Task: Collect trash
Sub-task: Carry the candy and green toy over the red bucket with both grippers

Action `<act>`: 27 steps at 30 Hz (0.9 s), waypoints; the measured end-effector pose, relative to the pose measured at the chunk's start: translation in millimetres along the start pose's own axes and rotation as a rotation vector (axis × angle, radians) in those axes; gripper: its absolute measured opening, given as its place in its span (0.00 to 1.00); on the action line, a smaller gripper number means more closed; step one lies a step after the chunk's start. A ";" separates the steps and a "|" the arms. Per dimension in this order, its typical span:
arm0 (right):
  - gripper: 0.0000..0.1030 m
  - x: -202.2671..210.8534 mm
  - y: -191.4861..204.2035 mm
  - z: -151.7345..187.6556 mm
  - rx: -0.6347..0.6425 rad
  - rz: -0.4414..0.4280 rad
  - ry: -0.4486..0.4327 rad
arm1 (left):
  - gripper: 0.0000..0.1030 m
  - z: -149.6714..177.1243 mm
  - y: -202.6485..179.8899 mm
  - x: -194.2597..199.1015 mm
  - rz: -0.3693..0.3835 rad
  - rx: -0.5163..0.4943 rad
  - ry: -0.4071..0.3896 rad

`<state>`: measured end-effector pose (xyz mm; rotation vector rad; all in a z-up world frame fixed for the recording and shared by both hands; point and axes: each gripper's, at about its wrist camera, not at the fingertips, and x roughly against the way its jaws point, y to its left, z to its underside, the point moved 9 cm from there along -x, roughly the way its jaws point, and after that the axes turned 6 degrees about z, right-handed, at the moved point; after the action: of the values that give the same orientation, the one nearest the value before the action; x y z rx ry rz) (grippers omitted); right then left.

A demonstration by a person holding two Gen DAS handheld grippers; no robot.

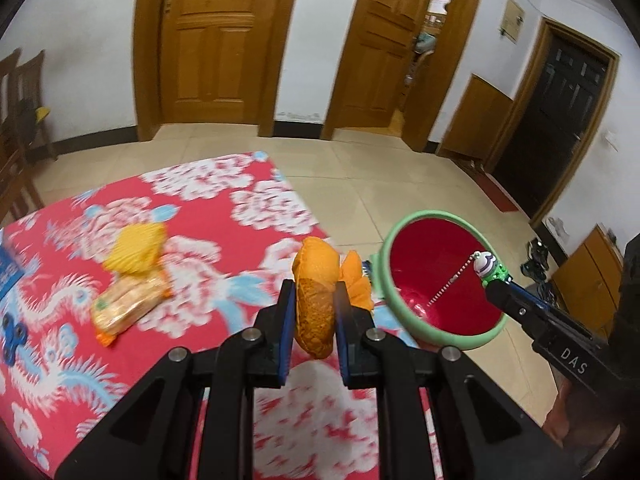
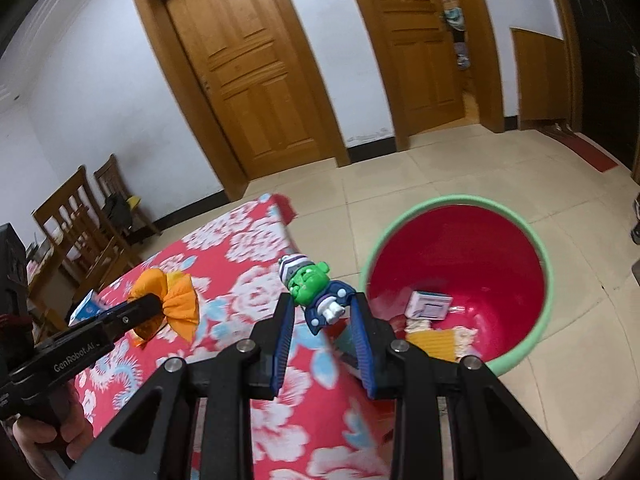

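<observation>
My left gripper (image 1: 314, 298) is shut on an orange peel (image 1: 316, 280) and holds it above the right edge of the red flowered table (image 1: 224, 184). It also shows in the right wrist view (image 2: 160, 304) with the peel (image 2: 176, 300). My right gripper (image 2: 320, 312) is shut on a green-faced toy figure (image 2: 316, 292) beside the bin's rim. In the left wrist view this toy (image 1: 490, 266) hangs over the bin with a bead chain dangling. The red bin with a green rim (image 2: 456, 264) stands on the floor right of the table; it also shows in the left wrist view (image 1: 436, 272). It holds a small white box (image 2: 428, 306) and yellow scraps.
On the table lie a yellow wrapper (image 1: 138, 250), a packet of biscuits (image 1: 128, 304), a blue fidget spinner (image 1: 12, 330) and a blue carton (image 2: 86, 308). Wooden chairs (image 2: 80, 224) stand at the far left. Wooden doors (image 1: 212, 36) line the far wall.
</observation>
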<state>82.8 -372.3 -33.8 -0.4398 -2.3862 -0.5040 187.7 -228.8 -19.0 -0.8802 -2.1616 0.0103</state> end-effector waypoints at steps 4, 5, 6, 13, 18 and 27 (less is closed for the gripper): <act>0.31 -0.9 -24.0 -3.0 -0.033 0.030 -0.004 | 0.17 -6.3 -29.9 -19.3 0.031 -0.056 0.015; 0.31 -2.2 -31.0 -3.4 -0.042 0.039 -0.003 | 0.17 -6.8 -35.1 -22.4 0.038 -0.064 0.017; 0.31 -3.9 -36.9 -3.5 -0.049 0.046 -0.002 | 0.17 -7.9 -41.5 -27.1 0.045 -0.076 0.019; 0.31 -19.5 -74.2 1.1 -0.106 0.083 0.029 | 0.17 -8.9 -79.9 -67.3 0.099 -0.123 0.056; 0.31 -35.0 -99.7 5.4 -0.148 0.117 0.059 | 0.17 -4.1 -98.0 -96.6 0.119 -0.149 0.087; 0.31 -55.8 -129.4 9.0 -0.188 0.144 0.088 | 0.17 7.5 -109.1 -136.9 0.123 -0.167 0.148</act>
<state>63.2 -490.7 -108.1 -0.6543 -2.2125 -0.6701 180.3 -391.0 -84.9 -1.0739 -1.9897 -0.1713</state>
